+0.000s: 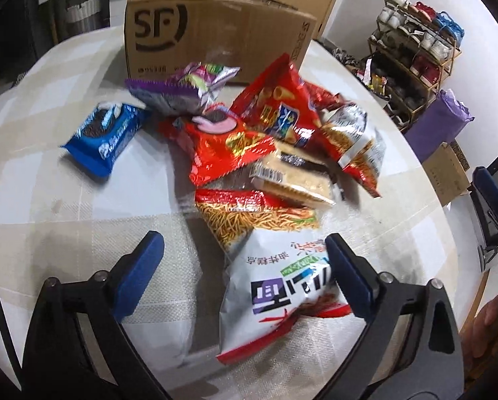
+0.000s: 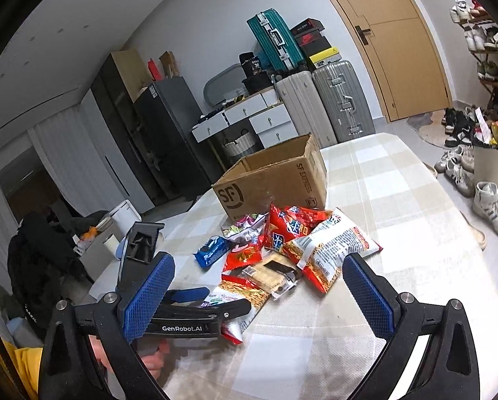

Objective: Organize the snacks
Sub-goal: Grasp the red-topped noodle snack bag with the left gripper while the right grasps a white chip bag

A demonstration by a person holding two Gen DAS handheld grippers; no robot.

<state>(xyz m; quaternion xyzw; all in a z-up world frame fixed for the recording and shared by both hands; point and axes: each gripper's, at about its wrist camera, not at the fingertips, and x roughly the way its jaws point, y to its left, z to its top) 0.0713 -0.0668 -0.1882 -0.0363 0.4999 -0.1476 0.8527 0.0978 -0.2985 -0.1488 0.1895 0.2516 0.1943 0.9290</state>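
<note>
In front of the cardboard box (image 1: 215, 33): snack pile (image 1: 269, 140) on the checked table (image 1: 49, 200).
Left gripper (image 1: 245, 266): jaws spread wide, white bag (image 1: 282, 296) between them, right pad touching it, not clamped.
Right gripper (image 2: 259, 286): jaws spread, nothing between.
Blue cookie pack (image 1: 105, 136): apart, left of the pile.

White walls (image 2: 182, 16) and a pale tiled floor (image 2: 425, 126); a tan wooden door (image 2: 392, 50) beside stacked suitcases (image 2: 325, 100) and white drawer units (image 2: 269, 120). A dark fridge (image 2: 162, 126) stands by curtains (image 2: 69, 153). Shoe rack (image 1: 415, 60), loaded, against the wall.
</note>
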